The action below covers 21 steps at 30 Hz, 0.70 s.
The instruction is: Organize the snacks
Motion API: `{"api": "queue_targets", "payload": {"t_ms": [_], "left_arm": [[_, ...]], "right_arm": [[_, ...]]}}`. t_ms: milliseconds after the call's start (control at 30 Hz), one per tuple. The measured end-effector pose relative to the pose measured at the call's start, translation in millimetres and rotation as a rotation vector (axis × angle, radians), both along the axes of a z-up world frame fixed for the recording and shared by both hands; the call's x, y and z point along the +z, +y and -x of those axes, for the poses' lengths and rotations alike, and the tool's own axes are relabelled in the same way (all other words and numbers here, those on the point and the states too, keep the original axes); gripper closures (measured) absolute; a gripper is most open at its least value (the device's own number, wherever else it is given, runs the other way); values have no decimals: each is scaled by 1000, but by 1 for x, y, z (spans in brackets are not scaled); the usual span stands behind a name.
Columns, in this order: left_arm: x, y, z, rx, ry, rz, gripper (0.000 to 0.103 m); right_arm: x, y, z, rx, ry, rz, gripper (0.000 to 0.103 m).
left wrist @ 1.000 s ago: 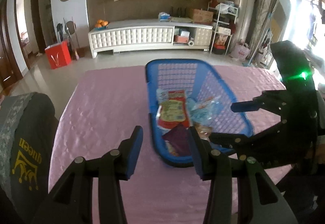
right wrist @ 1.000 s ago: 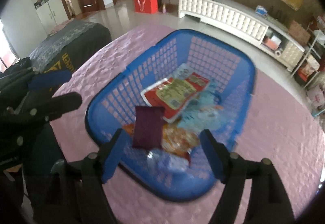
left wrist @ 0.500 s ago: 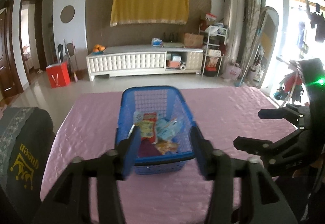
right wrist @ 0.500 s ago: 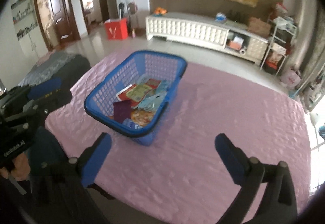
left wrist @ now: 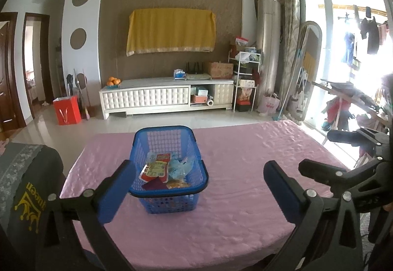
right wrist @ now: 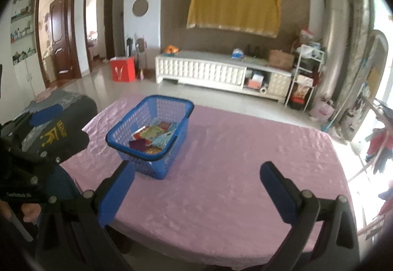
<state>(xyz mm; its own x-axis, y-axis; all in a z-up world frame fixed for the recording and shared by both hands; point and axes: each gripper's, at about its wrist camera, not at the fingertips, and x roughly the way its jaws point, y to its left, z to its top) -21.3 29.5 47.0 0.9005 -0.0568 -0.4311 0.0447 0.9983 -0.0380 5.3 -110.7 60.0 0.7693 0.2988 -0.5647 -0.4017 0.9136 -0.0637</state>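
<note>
We hold our left gripper (left wrist: 199, 187) and right gripper (right wrist: 196, 187) above the near edge of the pink-clothed table (left wrist: 245, 172) — both spread wide, gripping nothing. The blue basket (left wrist: 169, 199) stands on the cloth ahead, toward the left side, holding the snack packets (left wrist: 162, 170) in a loose pile — a maroon pouch (right wrist: 137, 144) nearest us.

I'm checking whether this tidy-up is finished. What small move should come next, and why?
Probably none beyond resting both tools: the snack packets all lie inside the blue basket, no packet shows on the pink tablecloth, and the left gripper and right gripper are open and hold nothing.
</note>
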Motion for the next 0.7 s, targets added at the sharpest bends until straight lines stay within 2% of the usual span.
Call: {"api": "queue_targets", "payload": {"t_ms": [100, 300, 433, 700], "left_arm": [[3, -3, 7, -6, 4, 14, 0], [2, -14, 23, -16, 0, -4, 0], [4, -21, 29, -32, -5, -13, 0], [5, -27, 36, -42, -6, -18, 0]], "right_arm": [[1, -5, 13, -5, -31, -18, 0], [5, -15, 28, -24, -64, -55, 0], [7, -14, 32, -29, -89, -37, 0], [7, -19, 36, -27, -85, -63, 0]]}}
